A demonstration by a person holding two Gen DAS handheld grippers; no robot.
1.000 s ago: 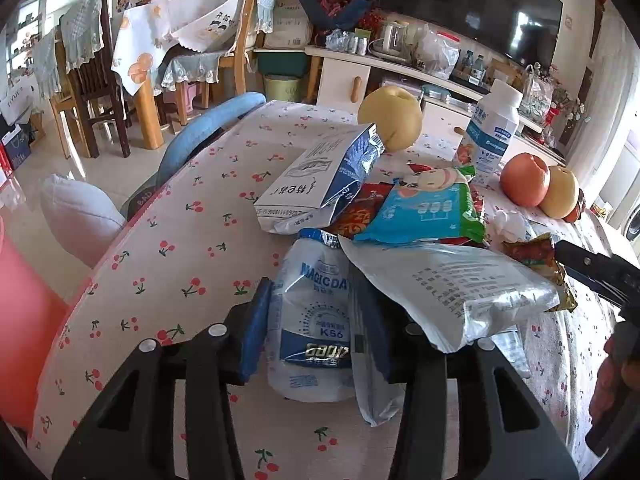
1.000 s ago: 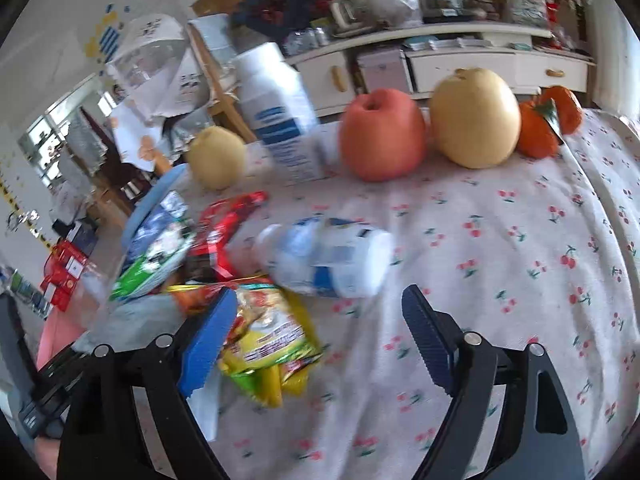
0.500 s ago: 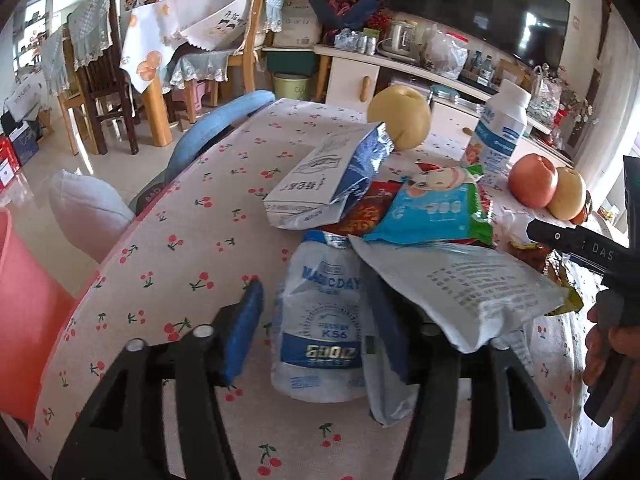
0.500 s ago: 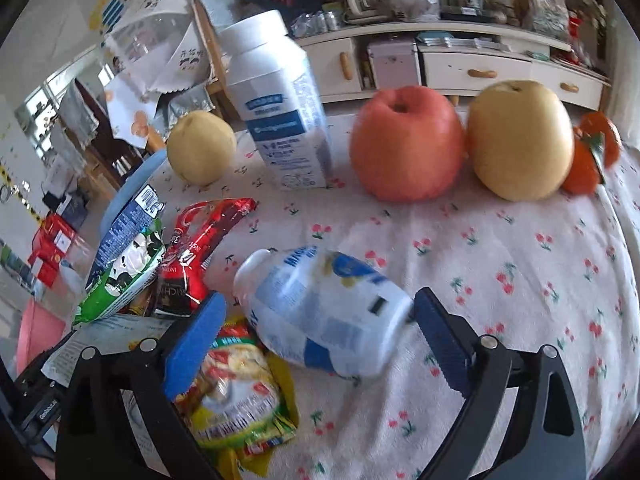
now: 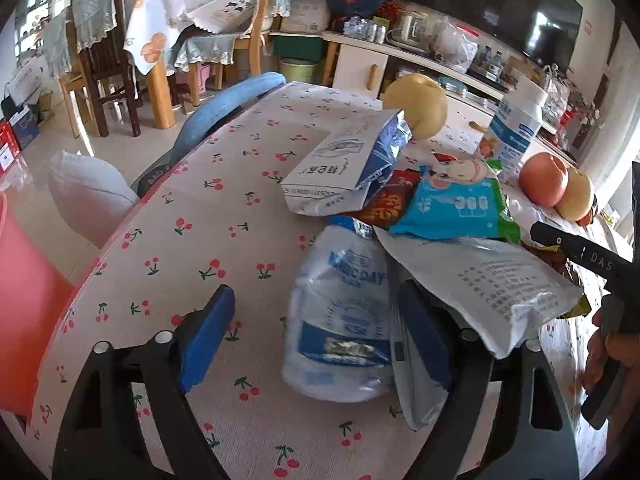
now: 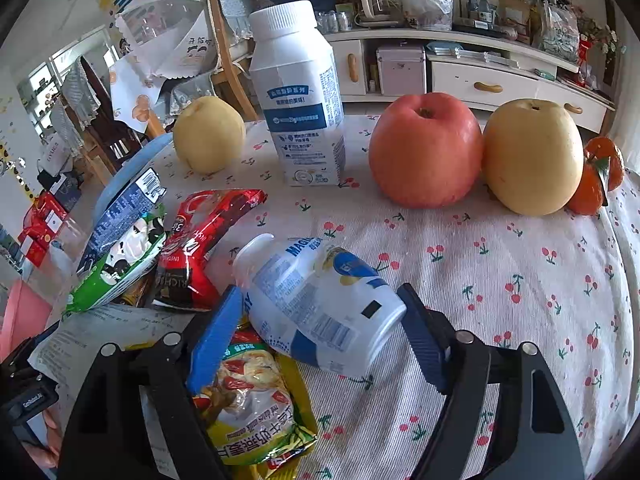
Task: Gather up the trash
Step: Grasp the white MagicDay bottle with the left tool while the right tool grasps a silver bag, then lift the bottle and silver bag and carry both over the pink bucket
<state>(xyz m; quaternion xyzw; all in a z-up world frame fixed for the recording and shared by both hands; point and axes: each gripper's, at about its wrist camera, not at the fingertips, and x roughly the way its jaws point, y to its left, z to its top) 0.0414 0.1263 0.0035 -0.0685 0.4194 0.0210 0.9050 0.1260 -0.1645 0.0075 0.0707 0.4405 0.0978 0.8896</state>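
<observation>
The cherry-print table (image 5: 224, 208) fills both views. Ahead of the left gripper (image 5: 316, 336), whose jaws have just been opening, a white-and-blue pouch (image 5: 344, 312) lies between the spread pads, the left pad clear of it (the right one is half buried under a grey printed bag (image 5: 488, 280)). The right gripper (image 6: 320, 332) has just been closing around the toppled white bottle (image 6: 316, 300), pads flanking it, contact unclear. A yellow snack packet (image 6: 252, 404) lies under its left pad.

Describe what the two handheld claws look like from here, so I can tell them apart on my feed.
They look alike: the left claw and right claw each have black angular plastic arms with silver rivets and flat blue pads. The right one's black body, seen from the left camera, carries pale lettering. No sleeve shows.
</observation>
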